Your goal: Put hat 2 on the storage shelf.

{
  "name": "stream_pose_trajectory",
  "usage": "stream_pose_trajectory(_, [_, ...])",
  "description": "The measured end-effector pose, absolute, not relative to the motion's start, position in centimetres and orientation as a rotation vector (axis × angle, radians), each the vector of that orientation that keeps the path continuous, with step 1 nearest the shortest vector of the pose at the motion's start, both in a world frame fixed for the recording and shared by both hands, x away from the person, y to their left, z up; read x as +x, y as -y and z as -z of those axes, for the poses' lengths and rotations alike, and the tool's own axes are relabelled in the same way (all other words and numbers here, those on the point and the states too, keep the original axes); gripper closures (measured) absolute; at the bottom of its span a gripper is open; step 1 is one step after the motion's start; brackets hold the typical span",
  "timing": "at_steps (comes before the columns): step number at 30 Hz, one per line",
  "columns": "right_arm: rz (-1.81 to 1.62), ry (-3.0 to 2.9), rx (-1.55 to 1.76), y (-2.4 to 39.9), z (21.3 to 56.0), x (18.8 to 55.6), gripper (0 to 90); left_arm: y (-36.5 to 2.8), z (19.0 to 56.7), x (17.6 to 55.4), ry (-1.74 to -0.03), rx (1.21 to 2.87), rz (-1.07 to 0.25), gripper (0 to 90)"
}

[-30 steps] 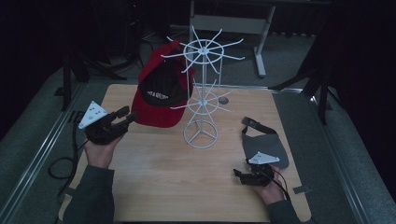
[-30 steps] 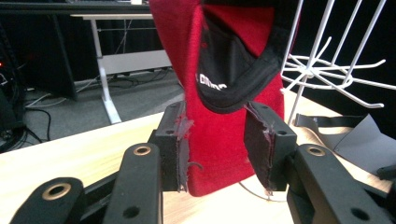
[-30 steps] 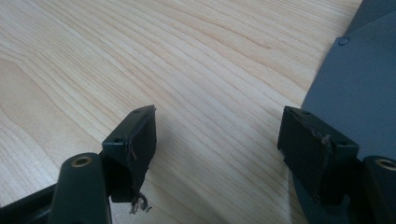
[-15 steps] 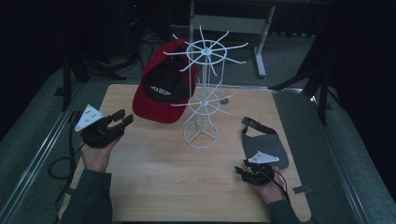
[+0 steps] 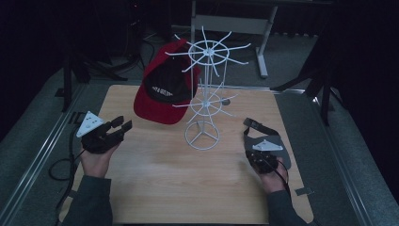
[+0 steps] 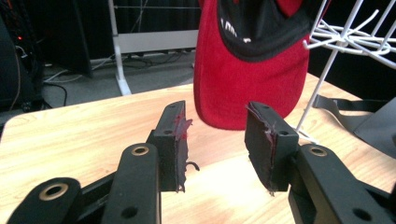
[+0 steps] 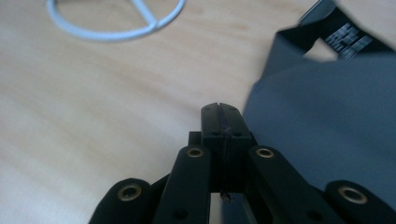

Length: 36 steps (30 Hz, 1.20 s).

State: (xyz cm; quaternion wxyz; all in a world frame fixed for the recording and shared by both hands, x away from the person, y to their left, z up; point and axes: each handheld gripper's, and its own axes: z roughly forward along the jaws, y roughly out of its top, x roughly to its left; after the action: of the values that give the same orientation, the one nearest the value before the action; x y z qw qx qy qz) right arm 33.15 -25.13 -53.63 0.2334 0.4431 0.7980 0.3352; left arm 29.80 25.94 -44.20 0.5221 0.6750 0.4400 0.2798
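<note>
The right gripper sat at the near right of the wooden table, its jaws pressed flat together with nothing between them, having just been closing. Its tips lay at the left edge of the grey cap, just beside the fabric; whether they touched it could not be told. The grey cap lay flat on the table, a smooth dark grey panel with a black strap at its far end that carried a small printed label. At the near left, the left gripper was held above the table with its jaws apart and empty; red residue marked the inner faces of its pads. Beyond it, the red cap hung on the white wire rack, which stood on a ring base at the table's middle. The red cap showed a black inner lining with white lettering, and its red brim pointed downward, hanging clear above the table.
</note>
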Motion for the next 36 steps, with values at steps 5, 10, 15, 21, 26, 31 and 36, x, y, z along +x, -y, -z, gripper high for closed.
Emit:
stream_pose_trajectory(5, [-0.921,-2.138,1.267,25.0,53.1,34.8,90.0,-25.6,44.8,29.6,-1.050,1.628,-0.676,59.2])
stream_pose_trajectory(10, [-0.920,-2.099,1.316,24.6,52.8,36.8,88.9,-25.4,45.4,29.8,-1.065,1.632,-0.667,59.1])
stream_pose_trajectory(15, [-0.938,-2.069,1.348,24.4,52.5,38.5,82.6,-25.2,45.6,29.7,-1.054,1.642,-0.664,58.5])
stream_pose_trajectory(21, [-0.914,-2.041,1.389,24.3,52.3,40.4,76.0,-24.5,45.4,29.9,-1.041,1.684,-0.667,57.8])
stream_pose_trajectory(26, [-0.858,-2.037,1.421,24.0,52.6,41.7,75.1,-24.5,45.6,29.9,-1.050,1.683,-0.660,57.8])
stream_pose_trajectory(31, [-0.796,-2.084,1.446,23.5,53.5,42.7,73.5,-25.0,46.0,30.0,-1.076,1.670,-0.649,57.8])
stream_pose_trajectory(36, [-0.722,-2.162,1.437,22.9,54.3,43.0,84.3,-25.3,46.2,29.9,-1.091,1.668,-0.648,57.8])
